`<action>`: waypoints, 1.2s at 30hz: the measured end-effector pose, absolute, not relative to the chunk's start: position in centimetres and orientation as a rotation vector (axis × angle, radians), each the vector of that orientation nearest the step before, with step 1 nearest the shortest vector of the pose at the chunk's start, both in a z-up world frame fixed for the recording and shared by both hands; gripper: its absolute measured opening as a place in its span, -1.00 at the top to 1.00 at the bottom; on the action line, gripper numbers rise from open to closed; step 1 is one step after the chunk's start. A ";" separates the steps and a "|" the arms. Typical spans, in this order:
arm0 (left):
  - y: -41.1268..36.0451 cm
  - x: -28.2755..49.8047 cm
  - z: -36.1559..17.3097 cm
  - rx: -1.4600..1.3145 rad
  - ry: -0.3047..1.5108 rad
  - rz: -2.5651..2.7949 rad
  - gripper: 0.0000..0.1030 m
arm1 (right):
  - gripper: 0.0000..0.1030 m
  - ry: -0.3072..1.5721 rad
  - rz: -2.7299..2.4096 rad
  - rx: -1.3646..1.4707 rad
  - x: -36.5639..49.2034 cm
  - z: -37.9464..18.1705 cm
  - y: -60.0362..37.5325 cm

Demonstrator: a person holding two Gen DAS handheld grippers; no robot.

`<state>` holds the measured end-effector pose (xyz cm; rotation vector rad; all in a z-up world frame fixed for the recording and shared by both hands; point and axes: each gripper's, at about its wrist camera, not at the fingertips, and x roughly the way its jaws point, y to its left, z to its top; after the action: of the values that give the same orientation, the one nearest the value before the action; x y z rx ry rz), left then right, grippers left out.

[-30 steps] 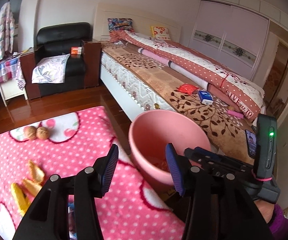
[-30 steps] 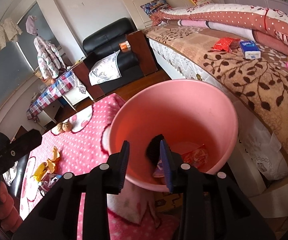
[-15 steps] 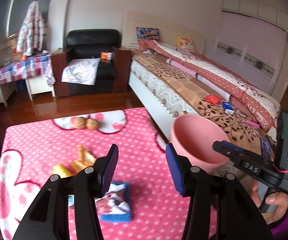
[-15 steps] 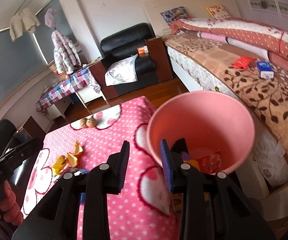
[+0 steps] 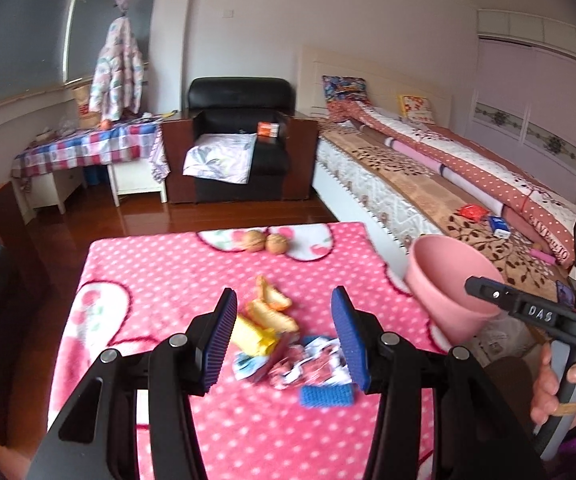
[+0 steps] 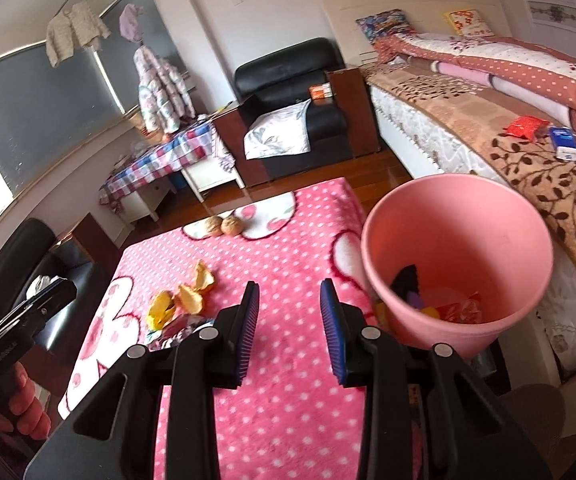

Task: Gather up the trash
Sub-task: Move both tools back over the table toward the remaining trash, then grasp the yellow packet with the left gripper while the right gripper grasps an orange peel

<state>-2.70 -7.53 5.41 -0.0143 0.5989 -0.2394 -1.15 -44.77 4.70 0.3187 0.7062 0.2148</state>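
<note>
On the pink dotted tablecloth [image 5: 160, 280] lies a small heap of trash: orange peels [image 5: 274, 306], a yellow wrapper [image 5: 254, 336], crumpled printed wrappers [image 5: 311, 364] and a blue scrap [image 5: 327, 395]. My left gripper [image 5: 284, 308] hovers open just above and in front of this heap, nothing between its pads. A pink bin [image 6: 455, 240] stands off the table's right edge with a red wrapper [image 6: 457, 308] and dark scraps inside. My right gripper [image 6: 288, 300] is open and empty over the cloth, left of the bin. The peels [image 6: 192, 292] lie to its left.
Two walnuts [image 5: 266, 242] sit near the table's far edge. A bed [image 5: 427, 184] runs along the right behind the bin, a black armchair [image 5: 240, 140] and a checked side table [image 5: 84, 148] stand at the back. A hand holds each gripper handle.
My left gripper swung left from the bin to over the trash heap on the table. My right gripper drew back and left from above the bin to over the cloth beside it.
</note>
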 end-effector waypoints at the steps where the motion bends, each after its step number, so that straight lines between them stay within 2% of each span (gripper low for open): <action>1: -7.2 -2.7 5.2 -0.015 0.603 -0.229 0.06 | 0.38 0.710 0.225 0.316 -1.1 4.7 -44.6; 12: -5.7 -0.4 2.2 -0.068 0.726 -0.166 0.07 | 0.38 0.761 0.300 0.302 0.7 2.9 -43.0; 21: -6.2 5.4 -2.1 -0.231 0.883 -0.170 0.19 | 0.38 0.810 0.333 0.258 3.2 1.6 -41.2; 24: -6.2 6.8 -3.3 -0.249 0.911 -0.152 0.30 | 0.38 0.824 0.352 0.238 4.3 1.4 -40.2; 27: -5.7 7.8 -4.4 -0.277 0.939 -0.153 0.55 | 0.38 0.838 0.385 0.231 5.5 1.3 -39.1; 29: -5.3 8.2 -5.1 -0.294 0.959 -0.175 0.78 | 0.38 0.847 0.411 0.226 6.1 1.1 -38.3; 31: -5.0 8.3 -5.3 -0.284 0.953 -0.173 0.89 | 0.38 0.859 0.440 0.220 6.8 1.0 -37.4; 36: -3.4 7.6 -4.9 -0.292 0.909 -0.160 0.96 | 0.38 0.894 0.515 0.184 8.6 0.4 -34.3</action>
<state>7.62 -3.39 -4.93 -0.2920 0.9093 -0.1597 8.61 -34.33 0.38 0.1837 0.8941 0.5151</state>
